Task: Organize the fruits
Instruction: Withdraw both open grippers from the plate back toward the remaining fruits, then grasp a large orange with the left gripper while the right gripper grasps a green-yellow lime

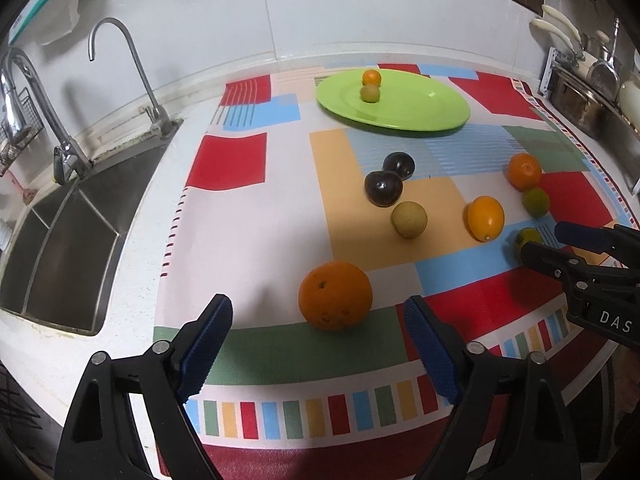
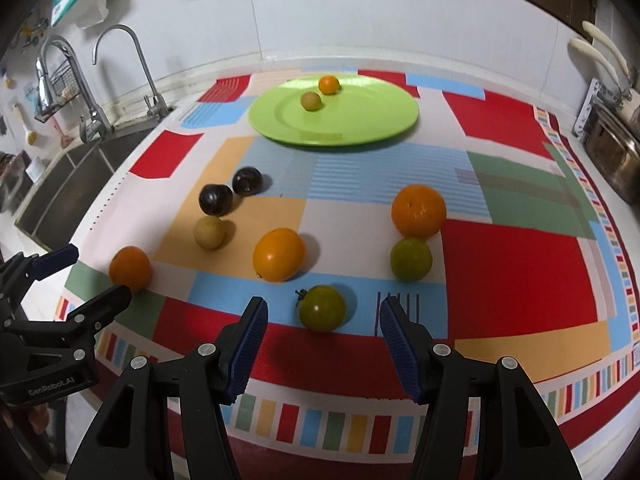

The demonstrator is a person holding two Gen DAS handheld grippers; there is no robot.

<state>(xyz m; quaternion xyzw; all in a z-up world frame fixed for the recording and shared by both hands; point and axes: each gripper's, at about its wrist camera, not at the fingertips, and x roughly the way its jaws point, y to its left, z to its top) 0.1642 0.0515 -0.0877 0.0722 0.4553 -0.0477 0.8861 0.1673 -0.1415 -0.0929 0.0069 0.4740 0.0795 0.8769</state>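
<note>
A green plate [image 1: 420, 108] [image 2: 360, 120] at the back of the cloth holds a small orange fruit [image 1: 371, 77] and a small yellow-green fruit [image 1: 369, 93]. My left gripper [image 1: 318, 316] is open, with a large orange [image 1: 335, 295] just ahead between its fingers. My right gripper [image 2: 323, 312] is open, with a green tomato [image 2: 322, 307] just ahead between its fingers. Loose on the cloth lie two dark plums [image 2: 216, 199] [image 2: 247, 181], a tan round fruit [image 2: 209, 233], a yellow-orange fruit [image 2: 279, 255], an orange [image 2: 418, 211] and a green citrus [image 2: 411, 259].
The fruits lie on a colourful patterned cloth [image 1: 240, 240] on a white counter. A steel sink [image 1: 68, 236] with two taps is to the left. A metal rack with pots [image 1: 592, 92] stands at the right. A tiled wall runs behind the counter.
</note>
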